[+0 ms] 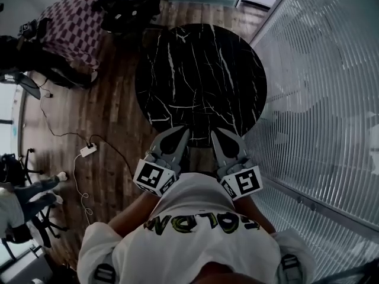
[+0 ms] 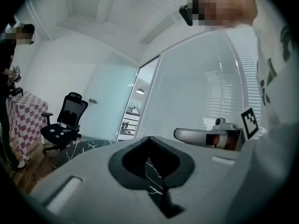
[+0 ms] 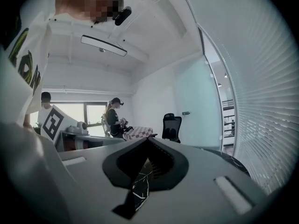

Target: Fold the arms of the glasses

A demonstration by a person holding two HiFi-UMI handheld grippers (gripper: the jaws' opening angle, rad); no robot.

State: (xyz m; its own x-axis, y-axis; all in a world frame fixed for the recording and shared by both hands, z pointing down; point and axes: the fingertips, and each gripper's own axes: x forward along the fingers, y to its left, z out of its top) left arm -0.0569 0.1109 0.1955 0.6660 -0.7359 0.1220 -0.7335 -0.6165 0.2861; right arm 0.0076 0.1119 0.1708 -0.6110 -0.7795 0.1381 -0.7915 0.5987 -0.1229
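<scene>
No glasses show in any view. A round black marble table point(image 1: 201, 76) stands in front of me with nothing on its top. My left gripper point(image 1: 182, 131) and right gripper point(image 1: 217, 132) are held side by side close to my body, tips just over the table's near edge. Both point nearly level. In the left gripper view the left gripper point(image 2: 149, 138) has its jaws closed together with nothing between them. The right gripper point(image 3: 148, 139) in its own view is the same, jaws meeting and nothing held.
A glass wall with blinds point(image 1: 331, 99) runs along the right. A table with a checkered cloth point(image 1: 71, 25) stands at the far left, and people stand near it point(image 3: 114, 118). An office chair point(image 2: 63, 120) is beyond the table. A power strip and cable point(image 1: 87, 151) lie on the wooden floor.
</scene>
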